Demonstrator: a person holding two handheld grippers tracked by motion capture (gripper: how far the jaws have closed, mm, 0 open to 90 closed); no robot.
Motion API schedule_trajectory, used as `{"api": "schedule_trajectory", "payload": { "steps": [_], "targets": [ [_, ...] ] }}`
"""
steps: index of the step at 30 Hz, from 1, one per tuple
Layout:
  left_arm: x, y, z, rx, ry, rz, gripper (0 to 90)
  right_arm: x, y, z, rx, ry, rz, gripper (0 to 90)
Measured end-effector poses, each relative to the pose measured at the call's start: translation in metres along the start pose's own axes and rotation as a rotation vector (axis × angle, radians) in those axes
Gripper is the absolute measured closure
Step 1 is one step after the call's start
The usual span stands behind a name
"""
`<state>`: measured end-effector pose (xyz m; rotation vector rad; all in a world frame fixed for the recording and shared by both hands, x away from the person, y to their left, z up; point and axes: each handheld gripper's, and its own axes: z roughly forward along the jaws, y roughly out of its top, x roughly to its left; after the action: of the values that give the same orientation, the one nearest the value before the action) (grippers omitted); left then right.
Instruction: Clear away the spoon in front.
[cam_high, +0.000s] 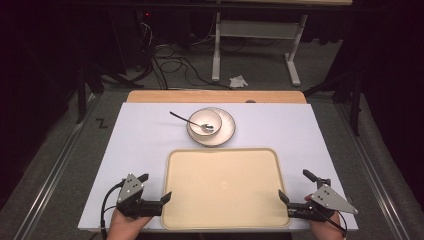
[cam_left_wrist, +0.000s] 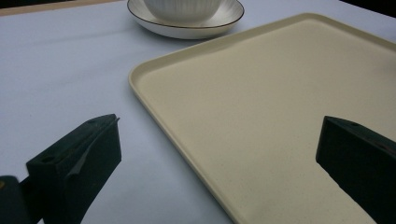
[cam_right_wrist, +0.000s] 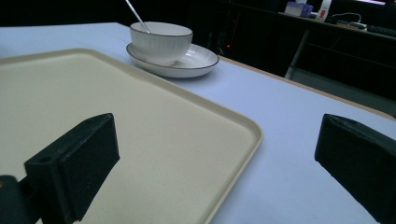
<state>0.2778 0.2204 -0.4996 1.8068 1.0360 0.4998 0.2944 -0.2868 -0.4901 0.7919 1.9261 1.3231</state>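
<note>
Now both grippers, left (cam_high: 156, 189) and right (cam_high: 292, 185), sit wide open at the tray's (cam_high: 225, 187) near corners, holding nothing. Each should straddle its rim squarely, close together and lift level, clear of the bowl (cam_high: 205, 122).

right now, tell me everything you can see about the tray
The tray is a pale cream rectangle with rounded corners and a low raised rim, matte and faintly speckled, plastic by the look of it. It lies flat and empty on the white table top, near the person's edge, just in front of the saucer that holds the bowl and spoon. The left gripper and right gripper flank its near corners with jaws wide open, one jaw of each above the tray.
</note>
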Motion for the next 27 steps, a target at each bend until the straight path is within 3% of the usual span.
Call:
{"api": "schedule_trajectory", "payload": {
  "steps": [5,10,22,27],
  "targets": [
    [0.002,0.000,-0.003,0.008,0.010,-0.016,1.7,-0.004,-0.002,-0.001,-0.011,-0.001,0.018,0.5],
    [0.005,0.000,-0.008,-0.015,0.010,-0.019,2.6,-0.006,-0.003,-0.002,-0.002,-0.022,0.044,0.6],
    [0.008,0.001,-0.012,-0.030,0.005,-0.030,3.8,-0.004,-0.002,-0.001,0.002,-0.023,0.023,4.5],
    [0.007,0.001,-0.010,-0.024,0.003,-0.032,4.0,-0.004,-0.002,-0.001,0.003,-0.025,0.038,4.5]
  ]
}}
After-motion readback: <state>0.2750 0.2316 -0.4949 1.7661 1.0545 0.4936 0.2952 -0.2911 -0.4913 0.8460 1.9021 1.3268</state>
